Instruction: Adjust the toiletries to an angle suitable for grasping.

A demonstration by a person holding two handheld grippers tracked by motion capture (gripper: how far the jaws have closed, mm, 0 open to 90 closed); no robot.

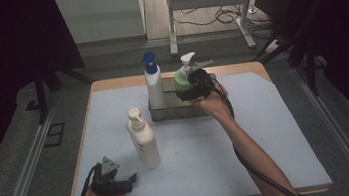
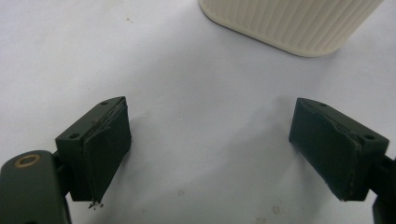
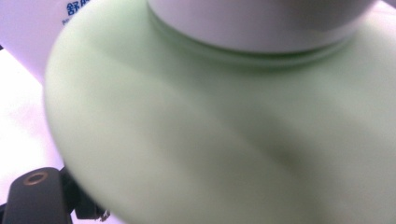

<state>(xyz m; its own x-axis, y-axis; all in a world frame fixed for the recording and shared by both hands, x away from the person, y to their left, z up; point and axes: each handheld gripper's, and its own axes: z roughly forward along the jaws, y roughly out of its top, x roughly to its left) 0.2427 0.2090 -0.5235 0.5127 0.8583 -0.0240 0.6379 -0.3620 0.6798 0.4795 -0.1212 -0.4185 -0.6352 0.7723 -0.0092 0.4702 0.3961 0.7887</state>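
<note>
A green pump bottle [image 1: 181, 78] with a white pump head stands at the clear tray [image 1: 174, 114] at the back of the table. My right gripper [image 1: 188, 92] is shut around its body from the right. In the right gripper view its green shoulder [image 3: 210, 130] sits right up against the camera and hides the jaws. A white bottle with a blue pump [image 1: 153, 83] stands in the tray's left end. A cream pump bottle [image 1: 143, 139] stands upright on the mat. My left gripper [image 1: 131, 180] rests near the front left, open, its fingers [image 2: 105, 144] wide apart over bare mat, short of the cream bottle's ribbed base [image 2: 289, 23].
A pale blue mat [image 1: 267, 132] covers the wooden table, with free room on its right half and across the front. Metal rails run along both sides of the table. A desk frame and cables lie on the floor beyond the far edge.
</note>
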